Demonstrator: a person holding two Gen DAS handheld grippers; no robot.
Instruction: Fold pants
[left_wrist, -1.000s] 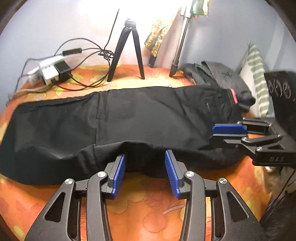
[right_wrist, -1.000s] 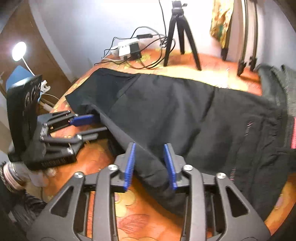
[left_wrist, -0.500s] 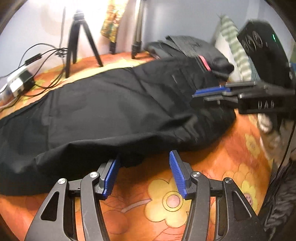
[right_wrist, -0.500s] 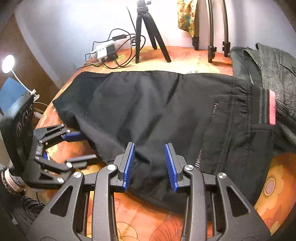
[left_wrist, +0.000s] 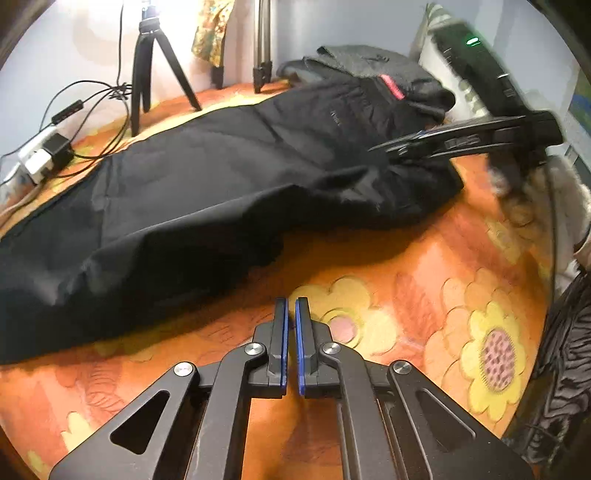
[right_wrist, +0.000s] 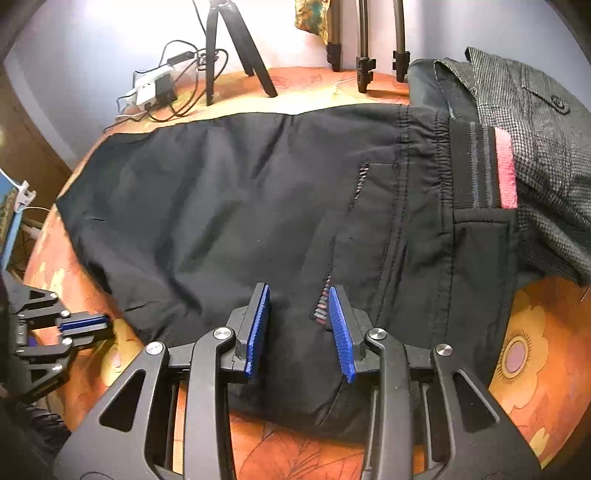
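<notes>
Black pants lie spread lengthwise on an orange floral cloth, waistband with a pink stripe at the right end. My left gripper is shut with nothing between its pads. It hovers over bare cloth just in front of the pants' near edge, and shows at the left rim of the right wrist view. My right gripper hangs open over the upper part of the pants, beside the pocket seam, with flat black fabric below its pads. In the left wrist view, the right gripper reaches in from the right.
A grey tweed garment lies piled past the waistband. Tripod legs and a power strip with cables stand along the back wall. The table edge curves round at the left, and dark clothing is at the right rim.
My left gripper's pads, open at the pants' near edge before, have shut empty and moved right off the fabric. My right gripper has shifted toward the waist end, its opening unchanged.
</notes>
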